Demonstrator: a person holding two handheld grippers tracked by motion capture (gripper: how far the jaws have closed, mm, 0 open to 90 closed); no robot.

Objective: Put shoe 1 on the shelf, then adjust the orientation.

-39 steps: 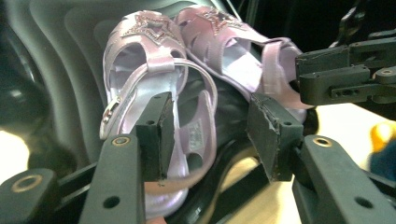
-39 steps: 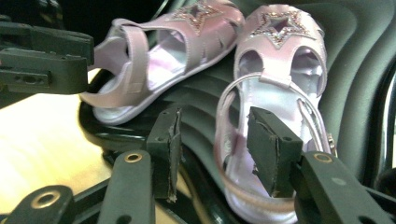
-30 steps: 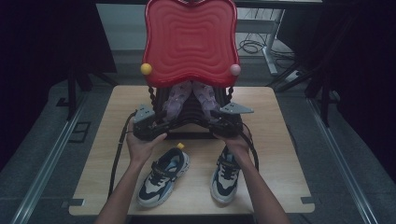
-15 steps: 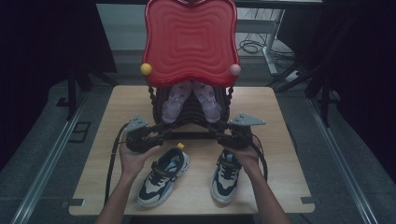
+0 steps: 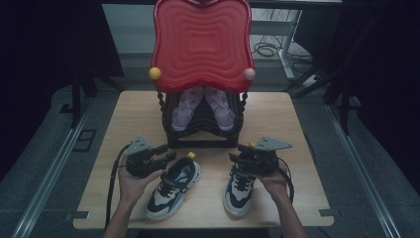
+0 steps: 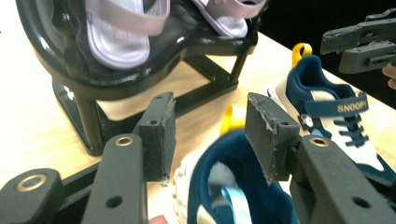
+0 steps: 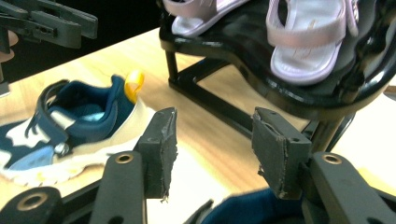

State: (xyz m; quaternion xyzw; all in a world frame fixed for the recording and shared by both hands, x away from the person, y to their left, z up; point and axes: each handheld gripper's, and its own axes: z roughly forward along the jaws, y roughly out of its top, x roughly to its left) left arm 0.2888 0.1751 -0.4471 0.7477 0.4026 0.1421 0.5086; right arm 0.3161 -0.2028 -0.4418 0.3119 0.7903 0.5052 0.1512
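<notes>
Hovering with jaws spread wide and holding nothing: left gripper [image 5: 166,154], just above the heel opening of the left sneaker [image 5: 173,186], whose navy collar and yellow heel loop are showing right below the pads in the left gripper view. Likewise gaping open and empty: right gripper [image 5: 237,152], poised over the heel of the right sneaker [image 5: 239,187]. Lying side by side on the wooden table [image 5: 133,111], near its front edge, toes pointing toward the person, heels toward the black shoe rack [image 5: 202,130]. Standing directly ahead of both grippers, close behind the sneakers' heels, that rack, carrying a pair of lilac sandals [image 5: 203,106] on its shelf. Rising above it, hiding part of the sandals from the high view, a red wavy panel [image 5: 202,42].
</notes>
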